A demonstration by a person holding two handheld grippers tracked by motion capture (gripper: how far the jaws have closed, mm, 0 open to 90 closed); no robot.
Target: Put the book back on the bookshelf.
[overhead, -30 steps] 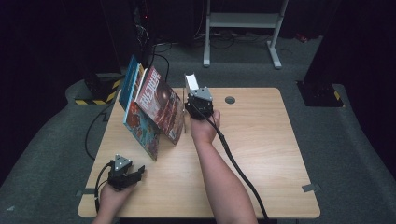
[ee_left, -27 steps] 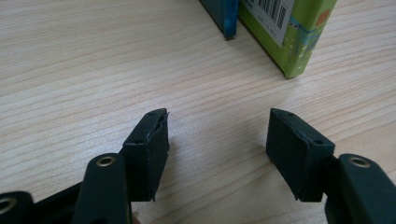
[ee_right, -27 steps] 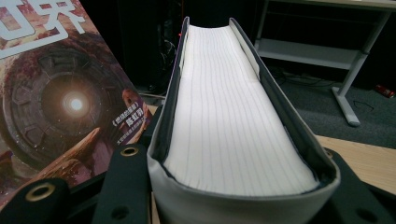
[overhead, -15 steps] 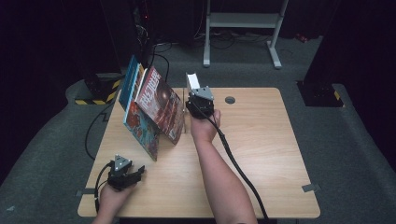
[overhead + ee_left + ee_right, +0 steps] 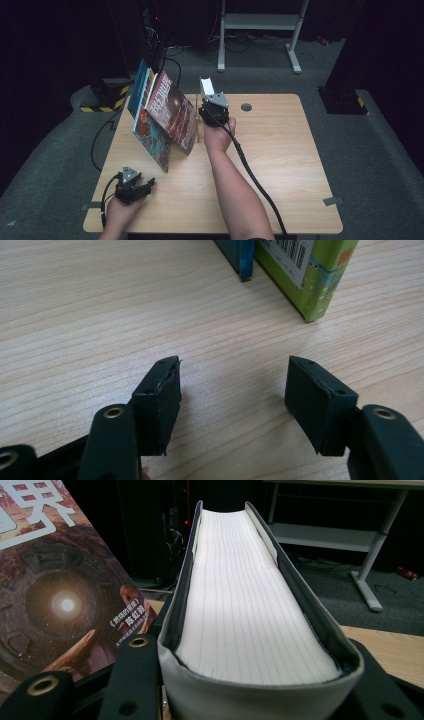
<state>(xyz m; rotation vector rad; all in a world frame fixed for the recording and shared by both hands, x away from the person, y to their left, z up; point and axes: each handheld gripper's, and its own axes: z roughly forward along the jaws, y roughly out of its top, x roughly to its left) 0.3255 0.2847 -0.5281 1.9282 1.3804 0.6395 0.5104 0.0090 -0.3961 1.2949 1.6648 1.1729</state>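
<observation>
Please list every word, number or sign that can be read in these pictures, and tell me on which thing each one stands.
"界": large white character at the top of the red book cover.
"陈虹羽": small white name lower on that cover; the lines around it are too small to read.
Title on the same red book in the high view: blurred, unreadable.
Barcode on the white label of the green book: digits too small to read.
White book in the right gripper: no text.

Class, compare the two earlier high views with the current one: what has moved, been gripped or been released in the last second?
Nothing has visibly changed. The right hand-held gripper stays shut on the white book, held upright beside the leaning books. The left hand-held gripper still rests open near the table's front-left corner, holding nothing.
</observation>
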